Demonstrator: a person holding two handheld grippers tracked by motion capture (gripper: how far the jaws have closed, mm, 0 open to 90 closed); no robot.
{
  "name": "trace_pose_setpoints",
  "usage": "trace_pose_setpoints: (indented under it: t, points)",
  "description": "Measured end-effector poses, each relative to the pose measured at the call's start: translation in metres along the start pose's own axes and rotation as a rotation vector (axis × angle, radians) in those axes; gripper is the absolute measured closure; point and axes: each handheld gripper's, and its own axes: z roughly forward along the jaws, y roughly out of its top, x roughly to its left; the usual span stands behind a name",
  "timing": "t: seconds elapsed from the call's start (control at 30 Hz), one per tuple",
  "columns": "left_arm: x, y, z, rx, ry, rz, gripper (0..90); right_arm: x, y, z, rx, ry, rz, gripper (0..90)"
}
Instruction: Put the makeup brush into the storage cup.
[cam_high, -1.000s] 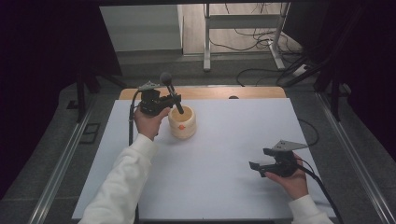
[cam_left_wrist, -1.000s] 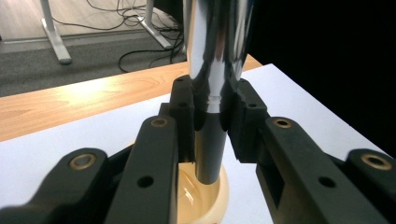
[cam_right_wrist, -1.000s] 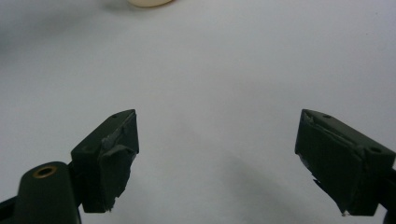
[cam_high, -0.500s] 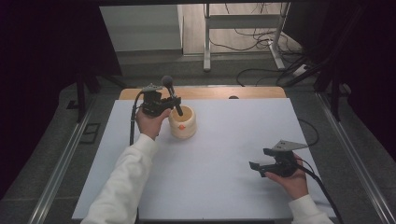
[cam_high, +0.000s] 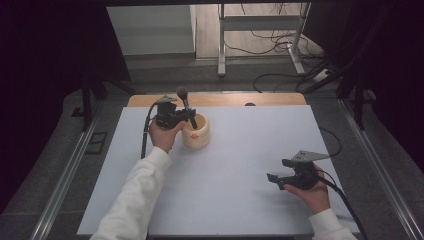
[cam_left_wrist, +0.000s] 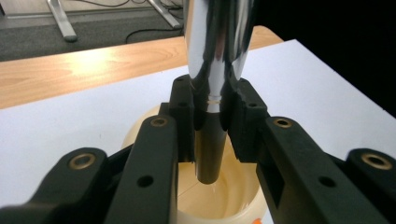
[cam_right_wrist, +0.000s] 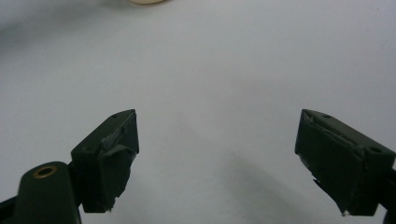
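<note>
Cream-coloured and round, a small ceramic-looking bowl (cam_high: 196, 134) stands on the white table top (cam_high: 240, 150), toward its far left, with an orange mark (cam_high: 194, 135) on its near side; the mark is too small to tell whether it is writing. A pestle-like tool with a shiny metal shaft and rounded dark knob (cam_high: 185, 105) leans out of the bowl, tilted up and away toward the far left. In the left gripper view its mirror-bright upper part (cam_left_wrist: 218, 42) narrows to a dull dark lower shaft whose tip hangs inside the bowl's hollow (cam_left_wrist: 233, 196), just above the pale floor. The left gripper (cam_high: 175, 119) is clamped on this tool: its two black jaws press on either side of the shaft where the bright metal meets the dark part. The person's left hand (cam_high: 162, 136), in a white sleeve, holds that gripper just beside the bowl.

Well apart, at the near right of the table, the right hand (cam_high: 312, 192) holds the right gripper (cam_high: 275, 177) low over bare white surface, jaws wide apart with nothing between them. A strip of light wooden board (cam_high: 275, 99) runs along the table's far edge. No brand or readable lettering shows on anything.
</note>
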Motion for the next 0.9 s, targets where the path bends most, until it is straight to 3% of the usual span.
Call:
trace_pose_setpoints:
  t: [0.9]
  points:
    - [0.000, -0.014, 0.012, 0.041, 0.002, 0.005, 73.7, -0.001, 0.000, 0.000, 0.004, 0.000, 0.002, 14.3]
